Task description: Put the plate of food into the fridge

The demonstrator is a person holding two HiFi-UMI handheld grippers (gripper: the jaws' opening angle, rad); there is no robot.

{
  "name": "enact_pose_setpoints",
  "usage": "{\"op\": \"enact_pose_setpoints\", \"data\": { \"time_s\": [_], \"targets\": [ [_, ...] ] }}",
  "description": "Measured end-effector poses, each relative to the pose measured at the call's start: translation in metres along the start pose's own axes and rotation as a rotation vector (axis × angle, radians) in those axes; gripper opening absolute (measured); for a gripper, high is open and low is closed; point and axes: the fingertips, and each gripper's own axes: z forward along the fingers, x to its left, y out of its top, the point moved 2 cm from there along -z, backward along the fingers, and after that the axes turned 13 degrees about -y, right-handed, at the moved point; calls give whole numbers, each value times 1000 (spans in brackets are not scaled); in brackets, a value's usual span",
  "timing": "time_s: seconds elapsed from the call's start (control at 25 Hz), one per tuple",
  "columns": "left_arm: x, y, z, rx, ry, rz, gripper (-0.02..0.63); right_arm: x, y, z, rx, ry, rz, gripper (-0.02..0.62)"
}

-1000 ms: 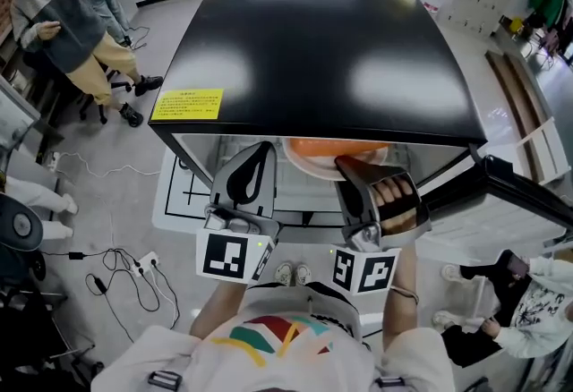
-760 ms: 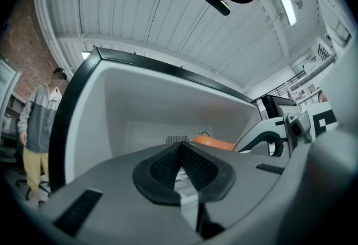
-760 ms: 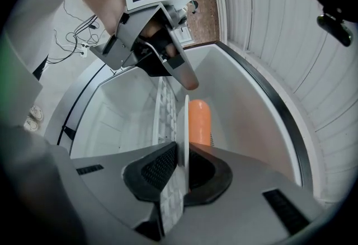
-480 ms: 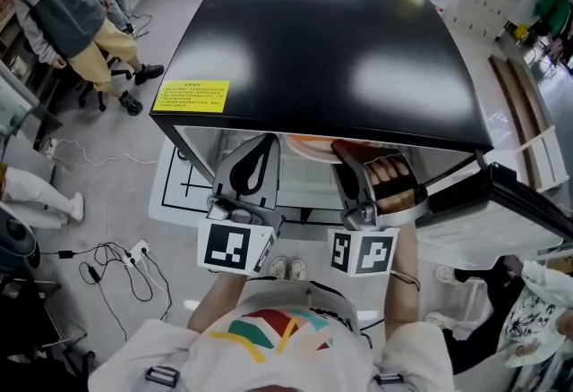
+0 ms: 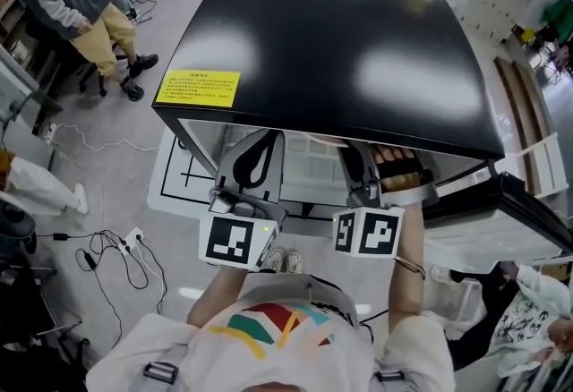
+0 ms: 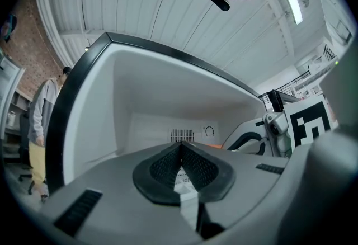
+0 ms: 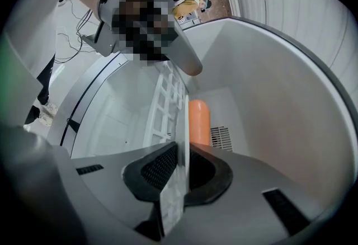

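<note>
One claw matters here: my right gripper (image 7: 182,154) is easing open around the plate (image 7: 180,121) rim, with the food (image 7: 199,121) far inside the fridge (image 5: 331,41). The plate seems settled on the wire shelf (image 7: 165,98) — I'd check, then withdraw level. My left gripper (image 6: 180,151) is pinched closed, empty.

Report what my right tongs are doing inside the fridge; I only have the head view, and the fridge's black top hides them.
Observer: The right tongs have the rim of the white plate between their pads, and they are opening.
Operator: Check the food.
Observer: The orange food sits on the plate, inside the fridge.
Operator: Now the left tongs.
Observer: The left tongs are shut and empty.
</note>
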Motion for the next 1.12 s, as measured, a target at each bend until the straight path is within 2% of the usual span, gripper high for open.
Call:
{"op": "enact_pose_setpoints", "data": {
  "time_s": [0.24, 0.44, 0.64, 0.8, 1.12],
  "targets": [
    [1, 0, 1, -1, 17, 6, 6, 2, 0, 4, -1, 34, 2, 31],
    [0, -3, 4, 10, 10, 0, 6, 2, -2, 6, 23, 128, 119, 31],
    [0, -1, 4, -2, 13, -3, 6, 1, 0, 6, 15, 180, 201, 31],
    [2, 0, 4, -6, 17, -12, 6, -1, 3, 6, -24, 240, 298, 61],
    [2, -1, 3, -5, 9, -18, 6, -8, 8, 4, -112, 322, 443, 72]
  ]
}}
